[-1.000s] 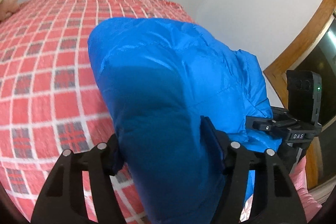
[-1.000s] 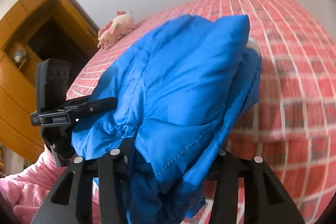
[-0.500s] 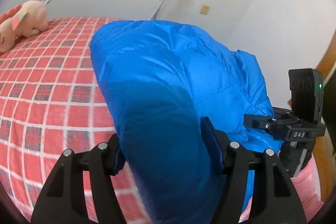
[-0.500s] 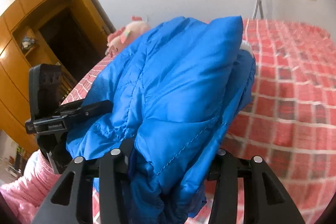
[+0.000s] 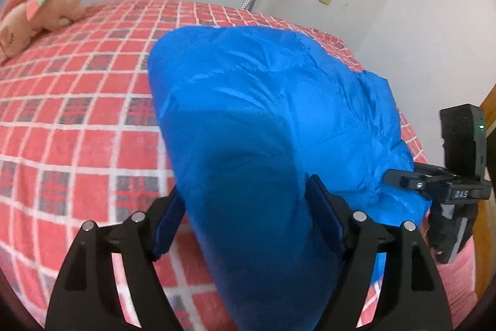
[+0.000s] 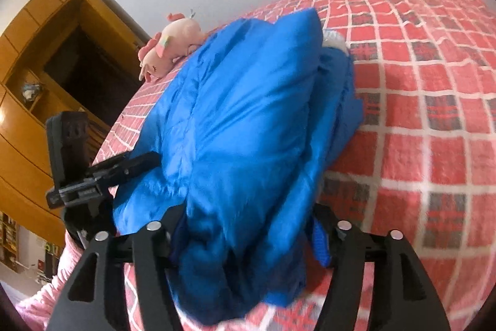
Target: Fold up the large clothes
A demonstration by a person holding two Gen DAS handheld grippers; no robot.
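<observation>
Both black two-finger grippers, left gripper (image 5: 248, 225) and right gripper (image 6: 248, 238), have just been opening around the puffy bright-blue quilted jacket (image 5: 272, 120). It lies bundled on the red checked bedspread (image 5: 77, 114); the fold looks nearly finished, release remaining.

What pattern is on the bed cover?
Red-and-white checks with darker plaid squares on the bed cover, clearest in the right wrist view.

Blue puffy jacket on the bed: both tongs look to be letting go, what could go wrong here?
1. The blue jacket is a thick folded bundle; with the left tongs and right tongs just opening, it may spring open.
2. Fabric still lies between both pairs of fingers and could snag and drag on withdrawal.
</observation>
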